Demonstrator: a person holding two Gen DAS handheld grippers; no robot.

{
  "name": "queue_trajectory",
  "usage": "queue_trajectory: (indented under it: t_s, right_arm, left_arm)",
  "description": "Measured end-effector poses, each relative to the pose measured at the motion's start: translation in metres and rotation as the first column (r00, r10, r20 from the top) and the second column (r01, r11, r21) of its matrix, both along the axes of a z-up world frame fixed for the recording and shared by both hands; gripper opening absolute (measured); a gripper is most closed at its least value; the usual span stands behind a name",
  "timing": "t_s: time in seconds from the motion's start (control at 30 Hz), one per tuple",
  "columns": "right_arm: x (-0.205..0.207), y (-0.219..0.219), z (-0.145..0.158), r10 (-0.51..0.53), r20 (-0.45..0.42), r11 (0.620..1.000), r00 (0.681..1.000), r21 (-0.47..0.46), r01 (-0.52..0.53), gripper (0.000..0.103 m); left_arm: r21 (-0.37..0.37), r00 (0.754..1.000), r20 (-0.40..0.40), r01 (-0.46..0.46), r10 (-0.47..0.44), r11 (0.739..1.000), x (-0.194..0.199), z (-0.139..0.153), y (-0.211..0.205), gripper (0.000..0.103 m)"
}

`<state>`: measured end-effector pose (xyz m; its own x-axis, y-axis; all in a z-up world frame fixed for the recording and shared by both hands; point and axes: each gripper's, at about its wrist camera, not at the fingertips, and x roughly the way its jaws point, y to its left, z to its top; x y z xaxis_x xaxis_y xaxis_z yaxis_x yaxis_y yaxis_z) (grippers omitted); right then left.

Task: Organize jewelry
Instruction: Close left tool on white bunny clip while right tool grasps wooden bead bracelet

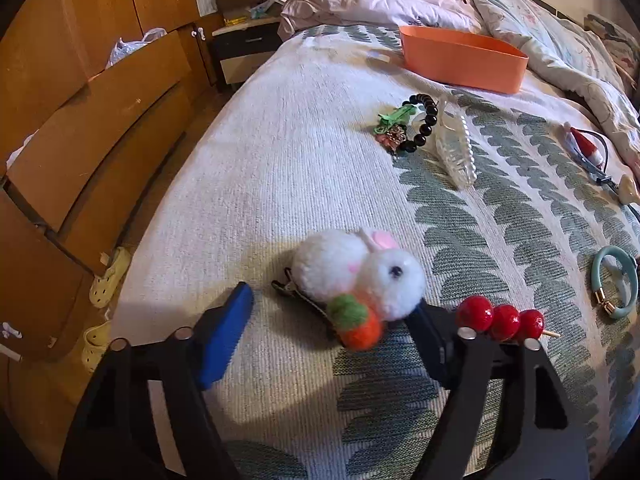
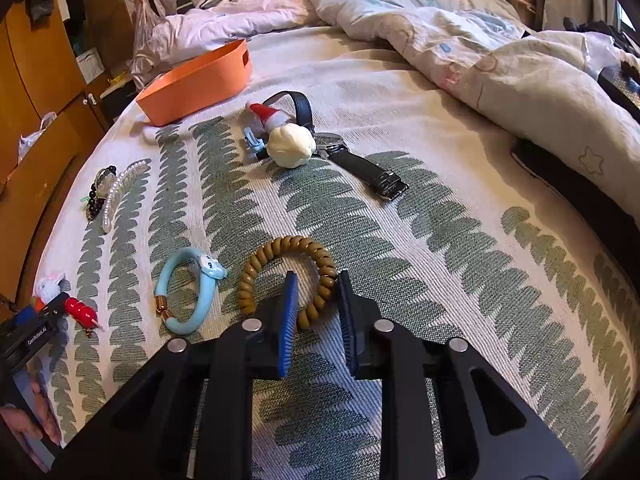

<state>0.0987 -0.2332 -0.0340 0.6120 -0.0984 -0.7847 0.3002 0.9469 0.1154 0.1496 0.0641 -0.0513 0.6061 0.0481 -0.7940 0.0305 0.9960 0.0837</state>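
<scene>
bedspread (image 2: 400, 92) w/ orange bin (image 2: 200, 80); contents can't tell.

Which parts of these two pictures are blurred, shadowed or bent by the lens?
Left wrist view: the bunny hair clip looks soft, and the left gripper throws a dark shadow on the bedspread. Right wrist view: the brown coil bracelet is sharp, while the bed's edge curves strongly towards the frame's borders.

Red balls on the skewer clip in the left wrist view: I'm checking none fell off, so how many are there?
3, in a row on the stick: big ball beside the tongs, middle ball, end ball nearest the tip. More could hide behind the tongs.
</scene>
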Motion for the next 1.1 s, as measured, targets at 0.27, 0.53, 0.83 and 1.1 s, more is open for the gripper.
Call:
queue_trajectory:
  t_s: [0.27,0.53,0.83,1.1]
  right_arm:
    - [-0.001,0.002,0.005,0.004,0.013,1.000,1.000,-0.008,-0.004,0.015]
    - [-0.008,0.001,0.021,0.003,0.065,1.000,0.998,-0.005,-0.003,0.014]
    - [-0.012,-0.003,0.029,0.000,0.087,1.000,0.996,0.010,-0.001,0.013]
    - [0.002,-0.001,0.013,0.047,0.024,0.999,0.999,0.011,-0.047,0.012]
  left_arm:
    - [-0.001,1.000,0.016,-0.018,0.018,1.000,0.001,0.003,0.006,0.054]
    - [-0.015,0.999,0.034,-0.031,0.032,0.999,0.000,0.009,0.012,0.016]
    - [-0.047,0.999,0.039,-0.001,0.003,0.999,-0.004,0.014,0.009,0.011]
    - [-0.052,0.999,0.045,0.003,0.000,0.999,-0.005,0.017,0.010,0.011]
